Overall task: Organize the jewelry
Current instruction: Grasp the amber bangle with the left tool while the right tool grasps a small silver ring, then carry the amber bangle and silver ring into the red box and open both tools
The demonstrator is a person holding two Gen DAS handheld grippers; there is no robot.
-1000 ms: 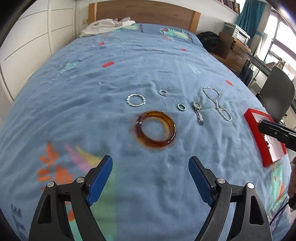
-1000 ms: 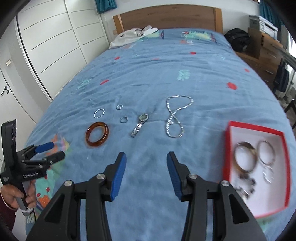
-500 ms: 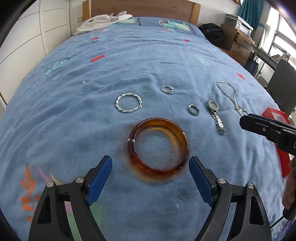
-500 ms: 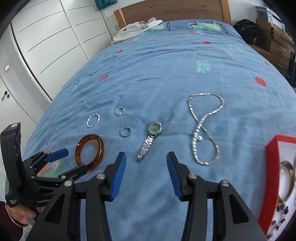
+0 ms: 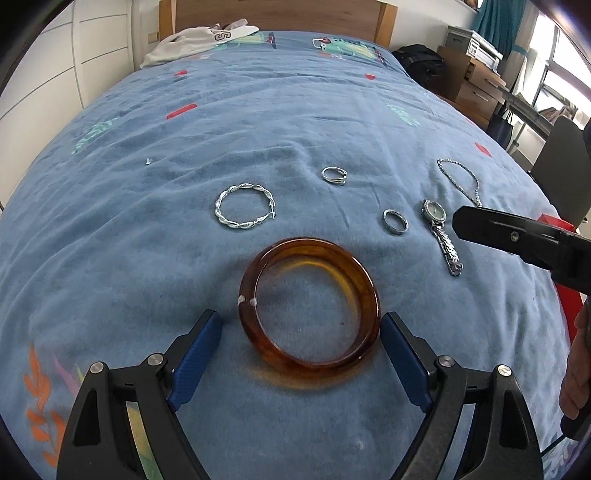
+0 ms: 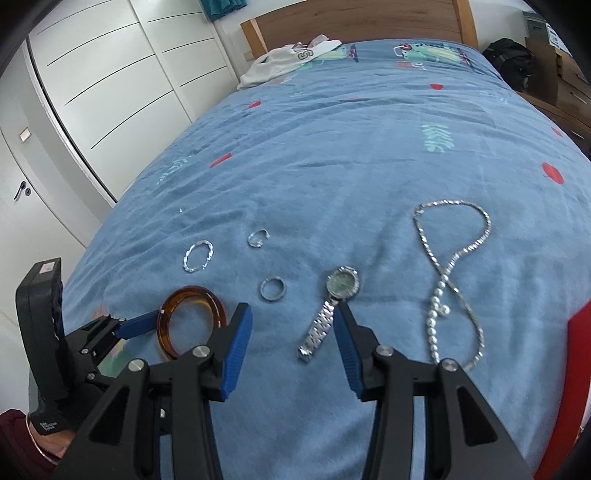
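Note:
An amber bangle (image 5: 364,291) lies flat on the blue bedspread between the fingers of my left gripper (image 5: 299,325). Its jaws are opening and the pads stand clear of the bangle on both sides. In the right wrist view a silver watch (image 6: 343,282) lies with its strap end between the fingers of my right gripper (image 6: 291,314), which is open and not touching it. Beyond lie a twisted silver hoop (image 5: 243,186), a small ring (image 5: 386,218), an open ring (image 5: 333,174) and a silver necklace (image 6: 439,291).
A red box (image 6: 576,332) sits at the bed's right edge. A white garment (image 5: 199,38) lies by the wooden headboard (image 5: 280,14). White wardrobe doors (image 6: 92,92) stand to the left, and drawers with a black bag (image 5: 421,62) to the right. A hand (image 5: 576,369) holds the right tool.
Both grippers have come forward and down toward the jewellery. The bangle now lies between the left fingers and the watch strap between the right ones. The red box has slid to the view's edge.

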